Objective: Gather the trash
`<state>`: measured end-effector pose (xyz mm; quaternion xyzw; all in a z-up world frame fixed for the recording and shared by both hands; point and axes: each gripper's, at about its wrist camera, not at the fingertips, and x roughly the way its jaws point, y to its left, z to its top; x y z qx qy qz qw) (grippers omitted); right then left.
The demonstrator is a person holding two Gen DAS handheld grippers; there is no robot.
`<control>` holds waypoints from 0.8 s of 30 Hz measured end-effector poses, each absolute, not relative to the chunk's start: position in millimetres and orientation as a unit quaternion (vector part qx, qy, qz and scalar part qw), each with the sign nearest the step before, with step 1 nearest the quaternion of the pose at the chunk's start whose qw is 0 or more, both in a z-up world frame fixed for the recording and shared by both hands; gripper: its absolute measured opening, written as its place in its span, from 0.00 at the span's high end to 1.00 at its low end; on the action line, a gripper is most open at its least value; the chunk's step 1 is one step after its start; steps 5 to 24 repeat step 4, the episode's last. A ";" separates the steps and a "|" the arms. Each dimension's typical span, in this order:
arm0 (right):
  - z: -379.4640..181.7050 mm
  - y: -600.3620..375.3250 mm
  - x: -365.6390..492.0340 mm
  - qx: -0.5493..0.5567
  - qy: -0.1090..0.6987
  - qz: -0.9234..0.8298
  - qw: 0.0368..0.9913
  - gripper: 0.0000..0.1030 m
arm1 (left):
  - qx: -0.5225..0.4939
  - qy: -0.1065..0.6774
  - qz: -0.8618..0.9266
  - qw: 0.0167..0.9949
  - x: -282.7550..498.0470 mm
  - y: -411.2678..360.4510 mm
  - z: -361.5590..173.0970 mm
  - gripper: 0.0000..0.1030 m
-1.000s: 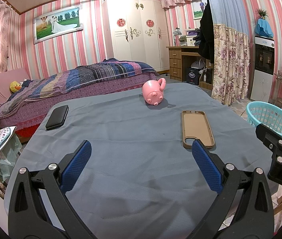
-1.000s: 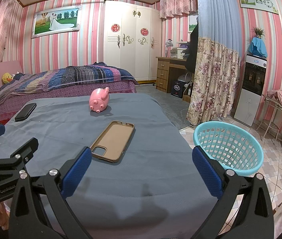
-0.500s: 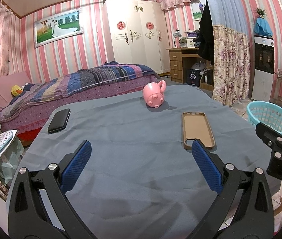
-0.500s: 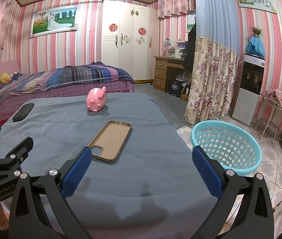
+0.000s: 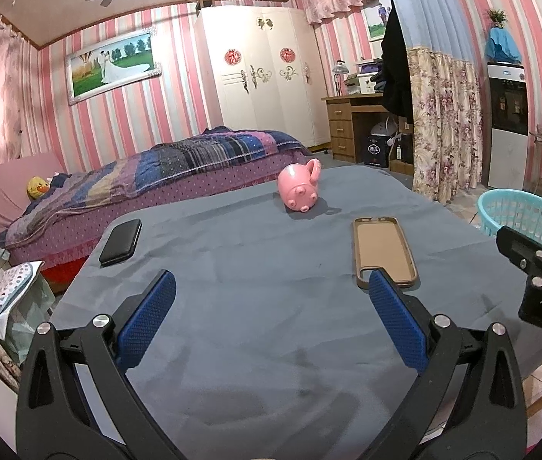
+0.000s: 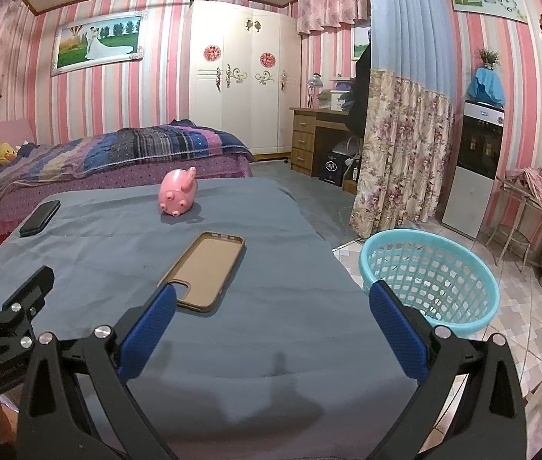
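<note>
Nearest the cameras, each hand-held gripper, left (image 5: 271,308) and right (image 6: 271,310), gapes wide, holding nothing. Beyond, on the surface (image 6: 271,345): case (image 6: 205,270), pig (image 6: 178,193), phone (image 6: 40,217). Basket (image 6: 429,274) on the floor looks empty; no trash shows, so progress is unclear.

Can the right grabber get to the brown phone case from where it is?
Probably yes. The right gripper is open and empty, and the phone case lies flat on the grey cloth just ahead of its left finger. Nothing lies between them; the pink pig sits farther back.
</note>
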<state>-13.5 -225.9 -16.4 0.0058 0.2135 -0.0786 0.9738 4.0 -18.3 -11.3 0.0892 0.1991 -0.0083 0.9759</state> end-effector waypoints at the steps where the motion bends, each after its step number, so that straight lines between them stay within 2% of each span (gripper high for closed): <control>1: -16.8 -225.1 -13.4 0.005 0.214 -0.079 0.974 0.04 | 0.087 0.200 -0.009 0.976 6.5 -14.3 -11.1 0.05; 24: -17.3 -222.5 -11.2 -0.008 0.215 -0.079 0.973 0.04 | 0.084 0.198 -0.009 0.977 6.5 -12.4 -11.5 0.05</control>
